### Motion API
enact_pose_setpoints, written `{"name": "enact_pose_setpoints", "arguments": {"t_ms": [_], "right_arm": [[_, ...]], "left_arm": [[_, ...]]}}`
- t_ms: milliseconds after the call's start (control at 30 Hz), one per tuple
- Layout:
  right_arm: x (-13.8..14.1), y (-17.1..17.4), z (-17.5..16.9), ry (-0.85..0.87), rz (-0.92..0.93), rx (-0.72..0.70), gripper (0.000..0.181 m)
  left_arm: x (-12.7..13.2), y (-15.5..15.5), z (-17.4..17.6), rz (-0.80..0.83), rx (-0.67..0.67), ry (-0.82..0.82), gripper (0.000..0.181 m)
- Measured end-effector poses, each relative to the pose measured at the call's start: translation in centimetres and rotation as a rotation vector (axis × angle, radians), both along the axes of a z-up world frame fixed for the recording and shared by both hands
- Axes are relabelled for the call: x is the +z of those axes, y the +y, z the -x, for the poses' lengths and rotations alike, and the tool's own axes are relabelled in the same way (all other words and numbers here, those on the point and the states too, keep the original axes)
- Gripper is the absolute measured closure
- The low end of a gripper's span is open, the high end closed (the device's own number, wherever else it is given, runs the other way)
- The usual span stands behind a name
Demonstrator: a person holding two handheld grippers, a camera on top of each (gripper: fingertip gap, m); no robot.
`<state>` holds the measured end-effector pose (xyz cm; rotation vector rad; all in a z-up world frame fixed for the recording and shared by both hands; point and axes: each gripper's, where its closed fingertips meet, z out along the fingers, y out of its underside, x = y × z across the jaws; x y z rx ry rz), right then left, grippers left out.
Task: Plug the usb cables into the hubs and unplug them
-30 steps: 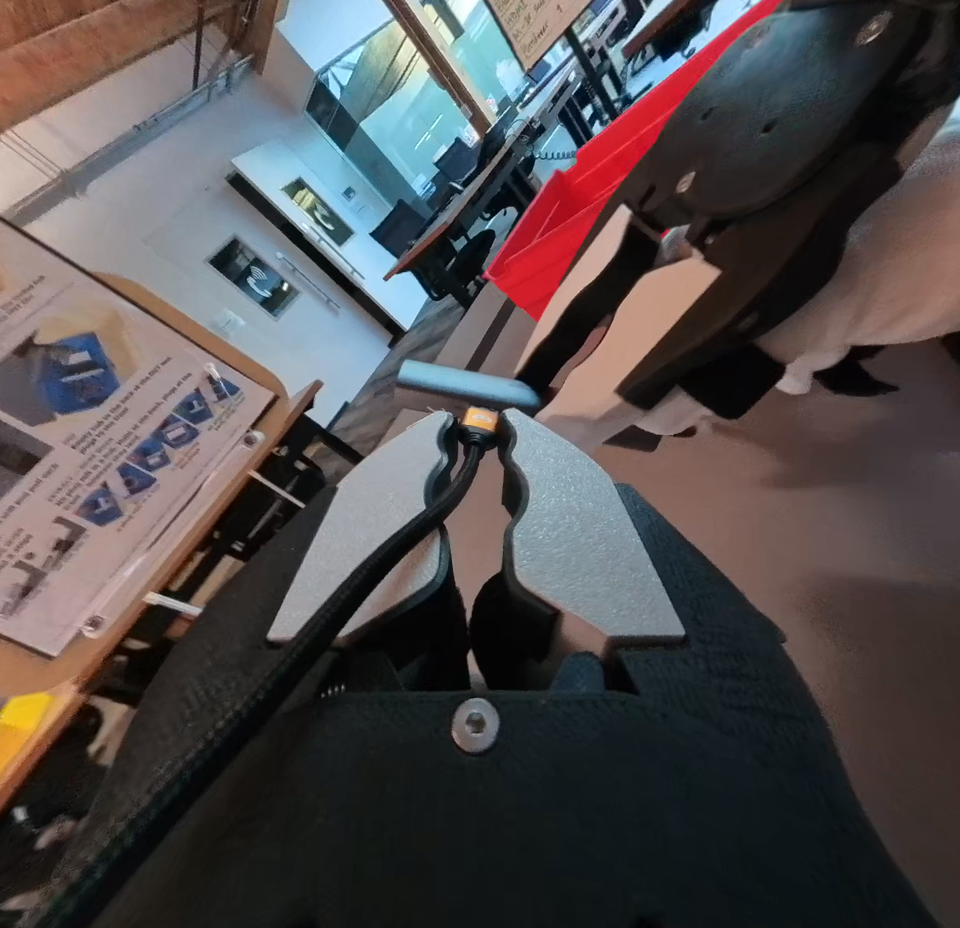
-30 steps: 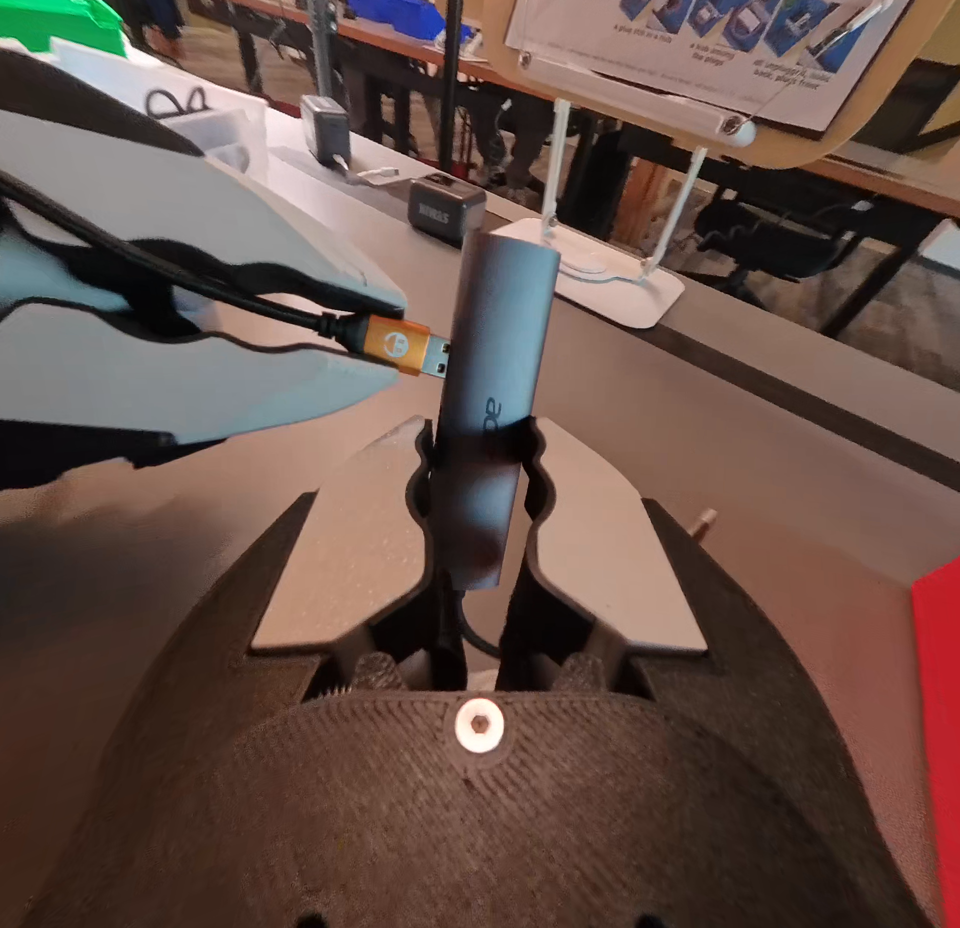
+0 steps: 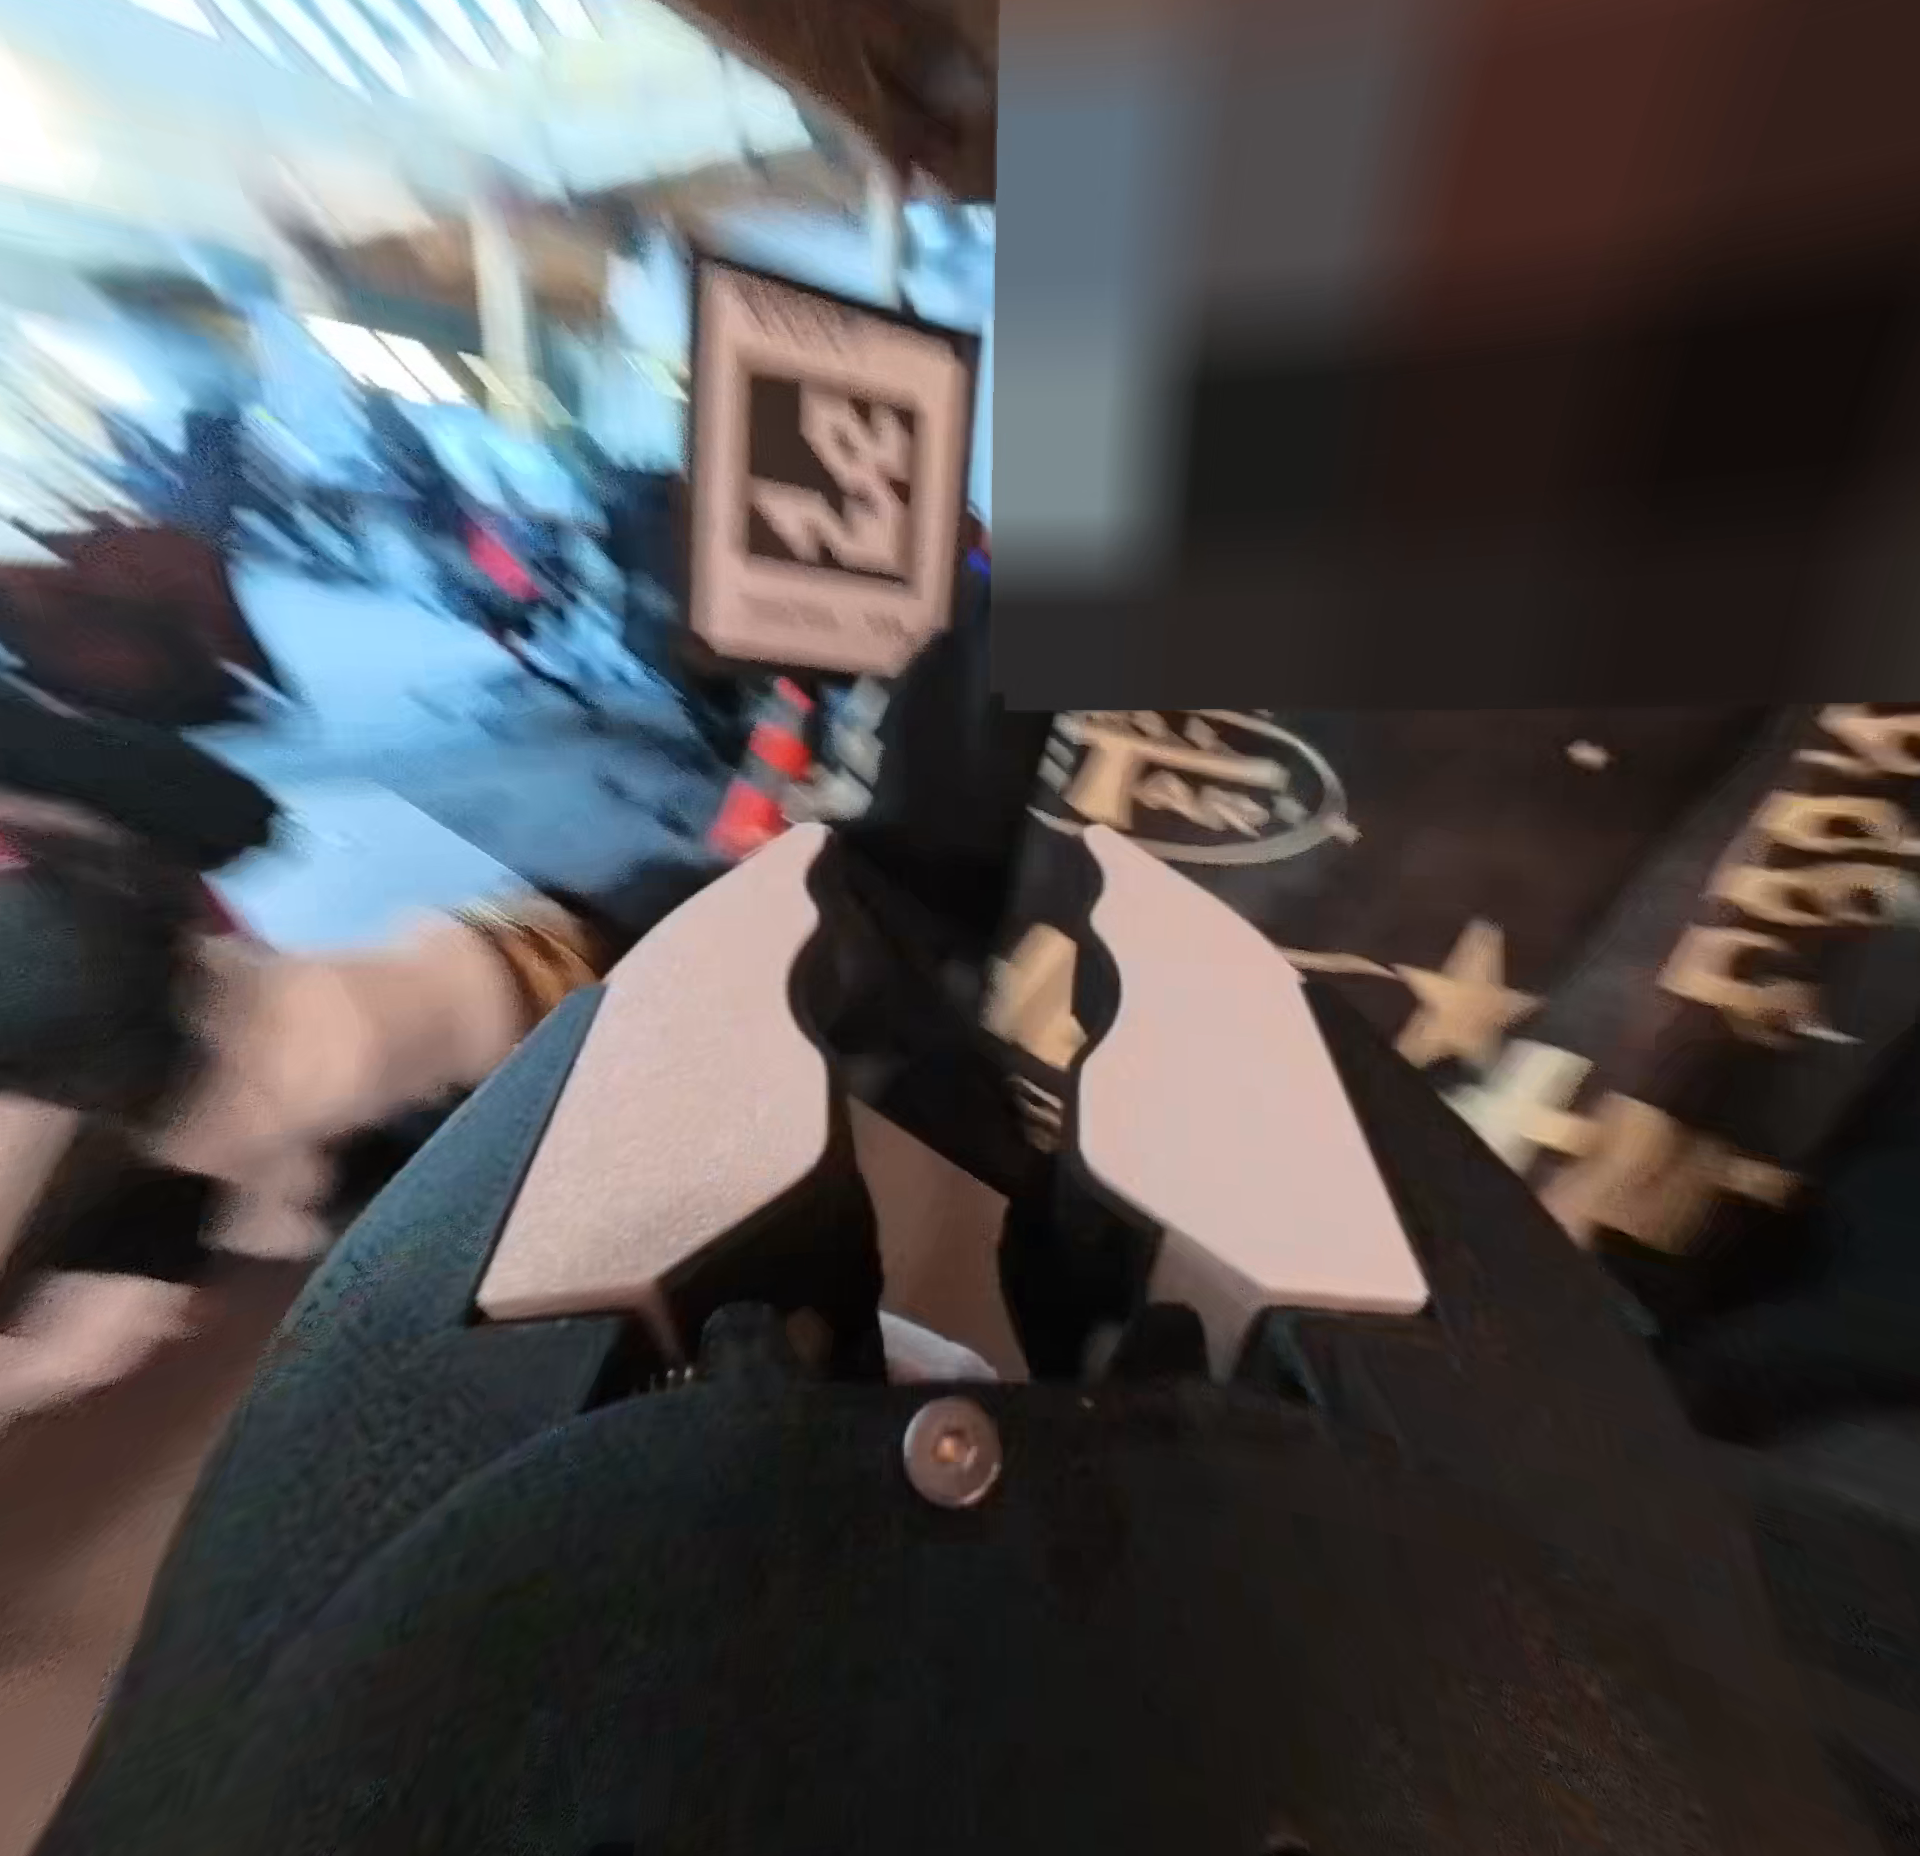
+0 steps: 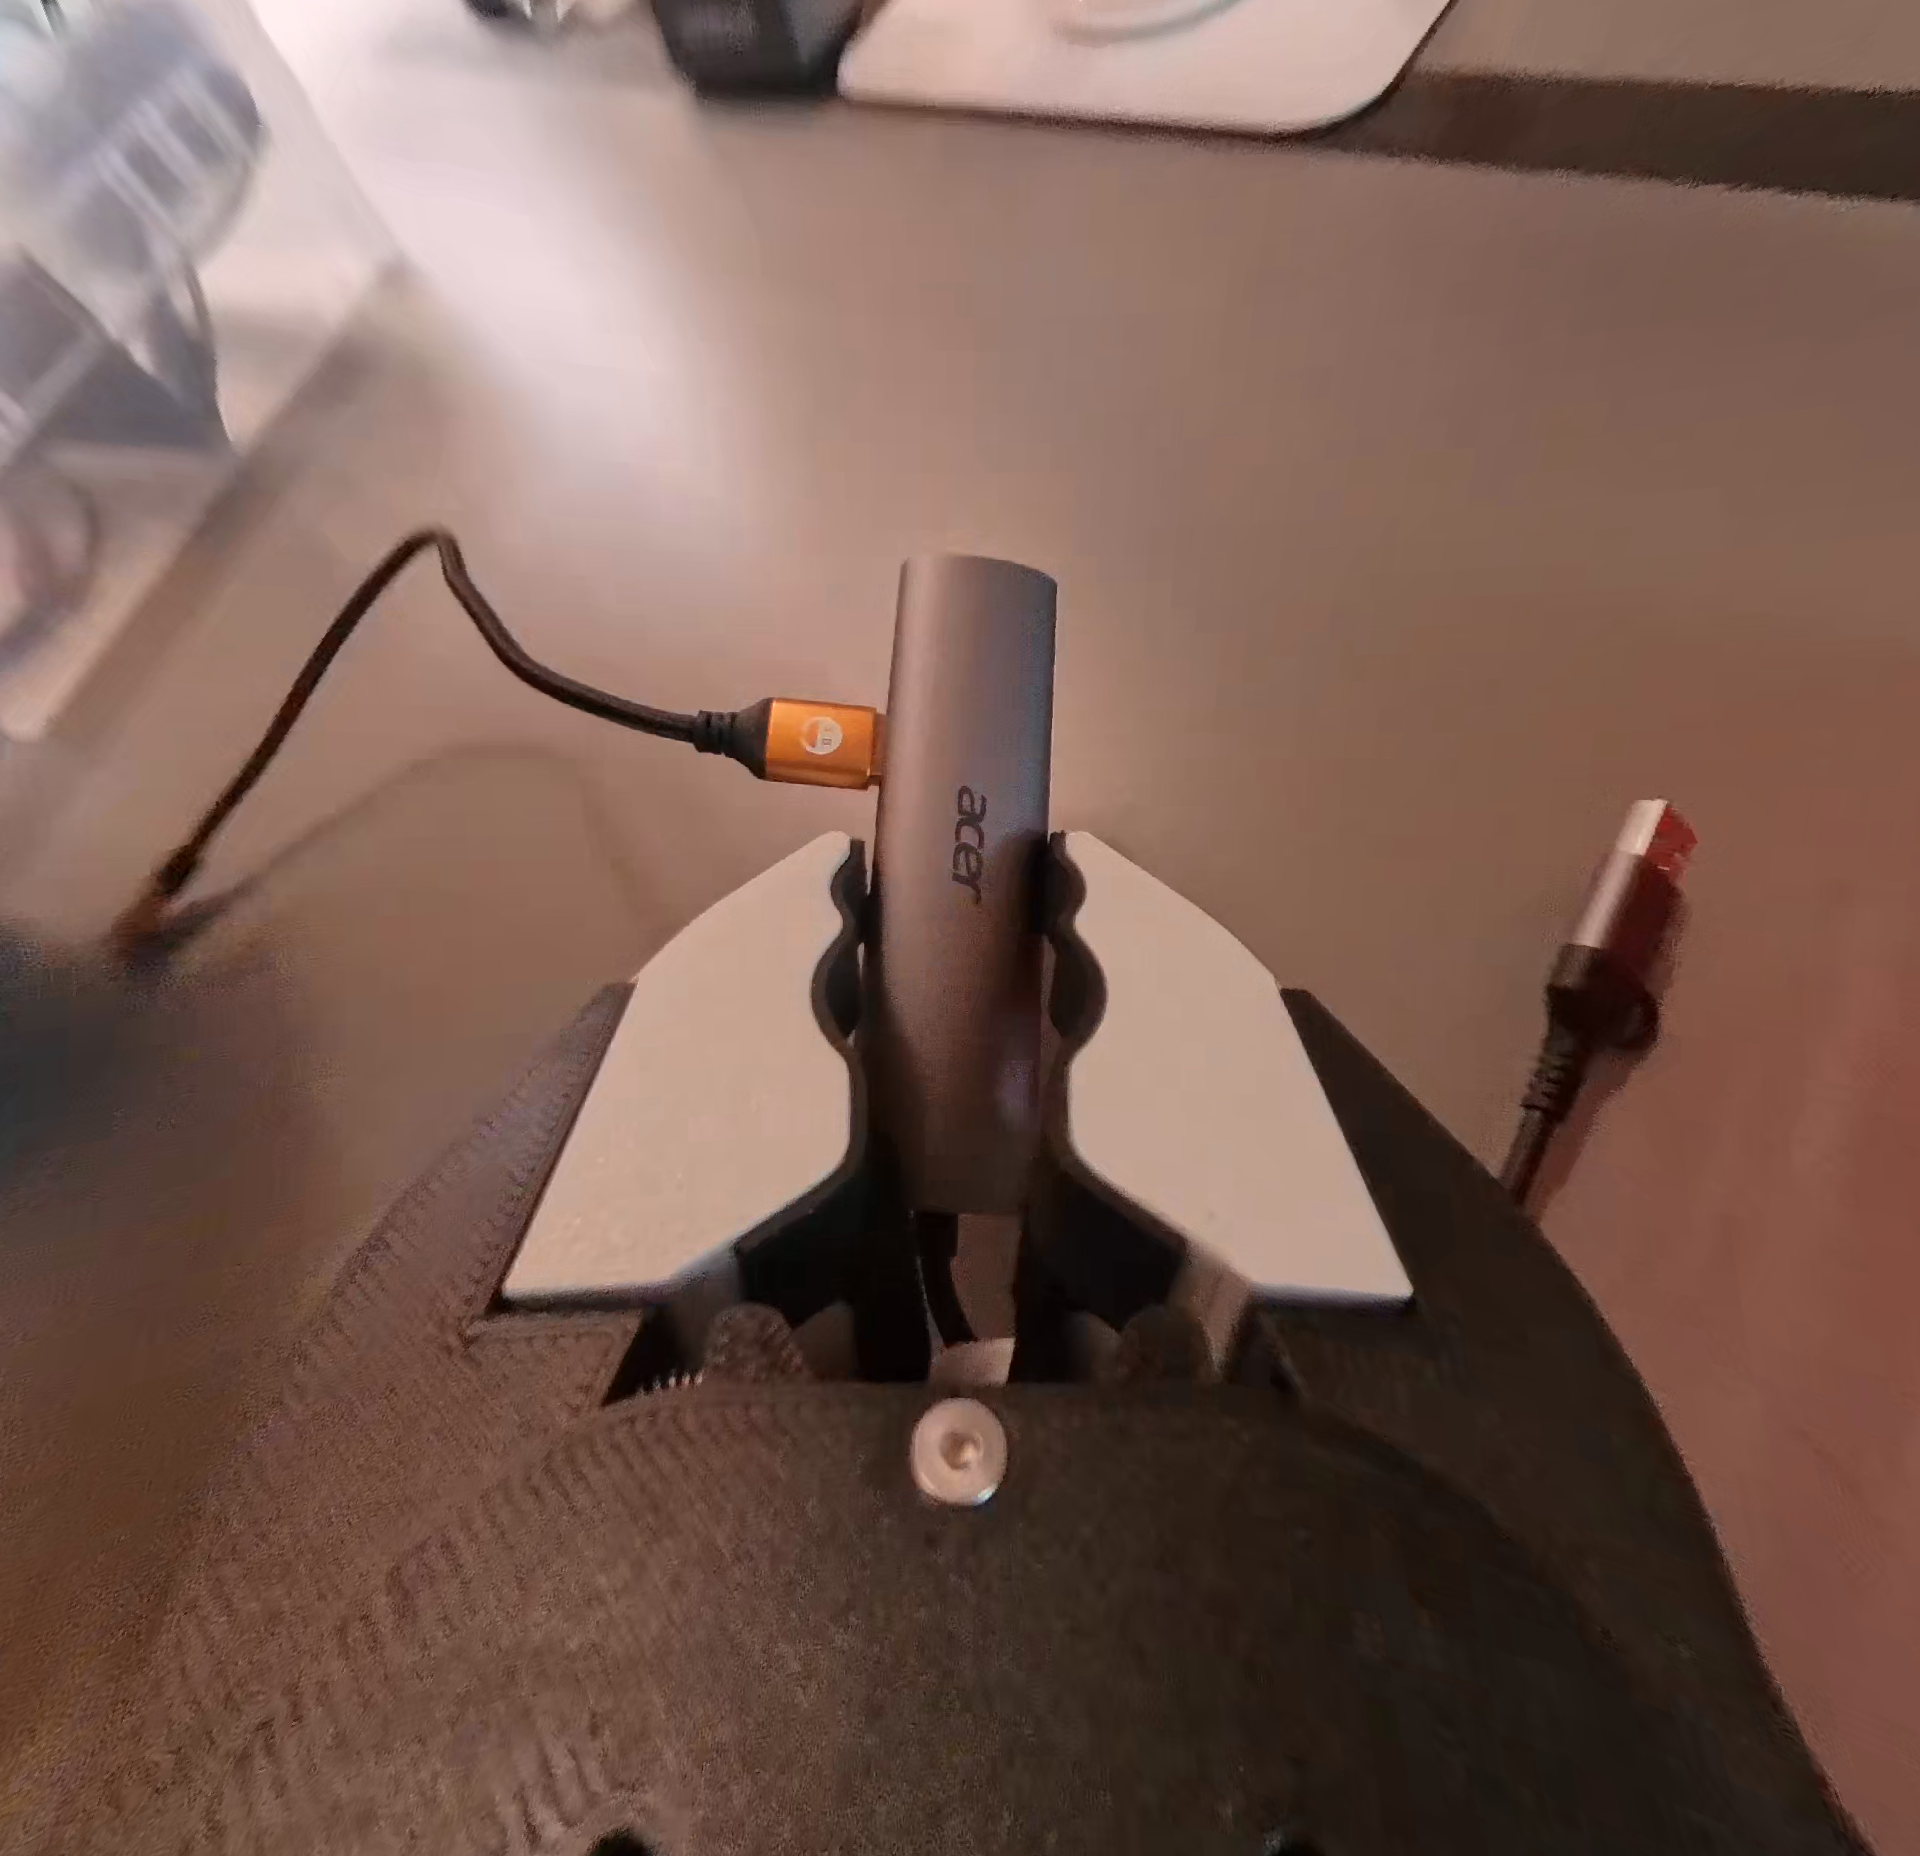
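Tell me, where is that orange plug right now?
In the right wrist view the orange plug is seated in the left side of the grey hub, which the right claw holds upright above the table.

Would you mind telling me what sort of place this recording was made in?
Probably a workshop or lab bench. The right gripper holds a grey USB hub over a plain grey table, with a black charger block and a white stand base behind.
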<state>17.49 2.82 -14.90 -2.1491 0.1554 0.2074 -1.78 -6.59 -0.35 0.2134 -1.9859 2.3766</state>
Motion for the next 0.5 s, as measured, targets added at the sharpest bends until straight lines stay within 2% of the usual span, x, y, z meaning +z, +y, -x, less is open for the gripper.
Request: {"name": "enact_pose_setpoints", "arguments": {"t_ms": [67, 100, 133, 167, 200, 267, 333, 433, 500], "right_arm": [[-0.9, 0.1, 0.9, -0.037, 0.054, 0.042, 0.148], [-0.9, 0.3, 1.3, -0.049, 0.047, 0.059, 0.149], [-0.3, 0.6, 1.6, -0.056, 0.007, 0.068, 0.147], [0.7, 0.9, 1.7, -0.063, -0.056, 0.069, 0.139], [2.0, 1.1, 1.9, -0.072, -0.134, 0.075, 0.128], [5.3, 1.4, 2.0, -0.097, -0.326, 0.066, 0.093], [9.4, 1.1, 1.9, -0.168, -0.594, 0.035, 0.065], [14.2, -1.0, 1.7, -0.348, -0.929, -0.036, 0.056], [15.4, -1.7, 2.0, -0.424, -0.996, -0.05, 0.051]], "left_arm": [[2.5, 2.9, -2.7, 0.147, 0.301, -0.151, 0.131], [3.2, 5.1, -4.5, 0.188, 0.504, -0.205, 0.113], [3.5, 7.6, -6.0, 0.217, 0.726, -0.256, 0.085], [3.6, 10.1, -7.0, 0.219, 0.924, -0.303, 0.063], [3.2, 12.1, -7.6, 0.181, 1.074, -0.342, 0.049], [2.4, 15.2, -8.3, 0.085, 1.293, -0.368, 0.044], [2.8, 16.3, -8.0, 0.055, 1.387, -0.434, 0.047], [3.5, 15.8, -7.6, 0.0, 1.423, -0.523, 0.063], [4.0, 14.9, -7.4, -0.069, 1.416, -0.578, 0.079]]}}
